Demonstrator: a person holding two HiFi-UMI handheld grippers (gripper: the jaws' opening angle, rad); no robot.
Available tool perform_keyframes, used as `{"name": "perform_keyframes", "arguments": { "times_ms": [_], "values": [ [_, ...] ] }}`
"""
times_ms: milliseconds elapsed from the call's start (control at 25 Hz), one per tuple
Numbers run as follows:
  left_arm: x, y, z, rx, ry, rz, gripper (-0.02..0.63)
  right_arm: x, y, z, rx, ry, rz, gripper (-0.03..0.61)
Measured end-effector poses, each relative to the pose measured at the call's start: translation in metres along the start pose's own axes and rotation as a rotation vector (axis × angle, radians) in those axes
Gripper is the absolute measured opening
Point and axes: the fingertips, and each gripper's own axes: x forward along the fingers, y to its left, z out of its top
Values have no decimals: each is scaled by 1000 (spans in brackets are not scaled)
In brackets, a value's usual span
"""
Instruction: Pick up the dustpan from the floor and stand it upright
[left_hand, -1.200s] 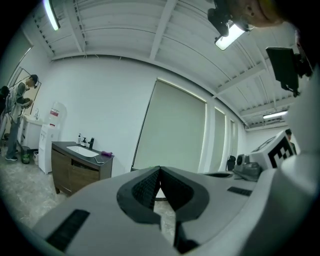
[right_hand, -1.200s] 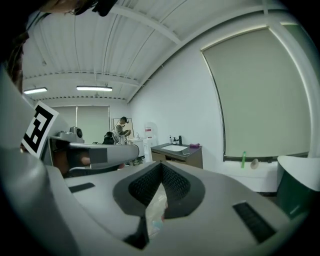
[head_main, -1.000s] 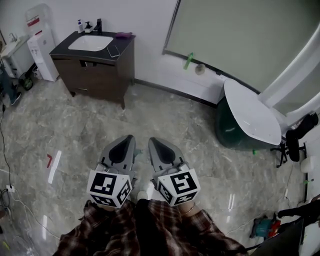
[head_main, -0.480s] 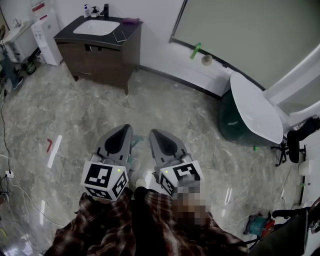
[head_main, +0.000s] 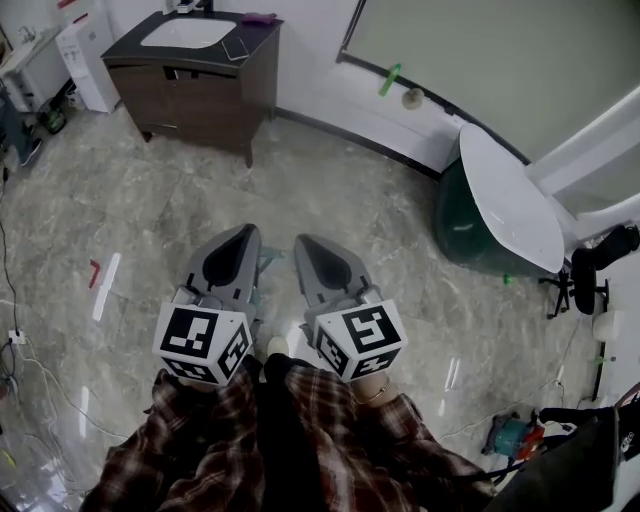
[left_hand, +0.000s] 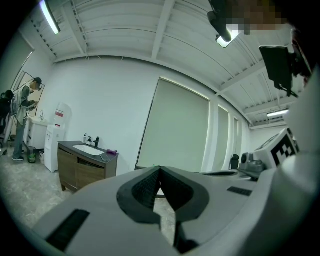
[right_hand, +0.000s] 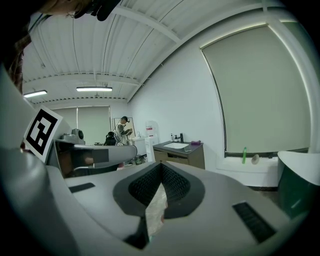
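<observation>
I cannot make out a dustpan in any view. In the head view my left gripper (head_main: 245, 232) and right gripper (head_main: 303, 241) hang side by side over the marble floor (head_main: 380, 230), in front of a plaid shirt. Both point away from me. The left gripper (left_hand: 159, 169) has its ribbed pads meeting at the tips, with nothing between them. The right gripper (right_hand: 161, 164) is shut the same way and holds nothing. A dark green body under a white oval top (head_main: 505, 215) stands at the right, also seen as the green body (right_hand: 299, 190) in the right gripper view.
A dark vanity cabinet with a sink (head_main: 190, 60) stands against the back wall, with a white water dispenser (head_main: 80, 62) to its left. Cables (head_main: 15, 350) trail along the left floor. A black chair (head_main: 590, 270) and a blue-orange tool (head_main: 510, 437) are at the right. A person (left_hand: 22, 120) stands far left.
The head view has shifted, so the vanity sits higher in the picture. Both grippers stay side by side and shut, in about the same place.
</observation>
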Motion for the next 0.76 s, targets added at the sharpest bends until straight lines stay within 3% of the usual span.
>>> {"name": "perform_keyframes", "arguments": {
  "times_ms": [760],
  "values": [
    [9,-2,-9,-15,21,-10,11,10,-8,-5,-8,12,12,11]
  ]
}}
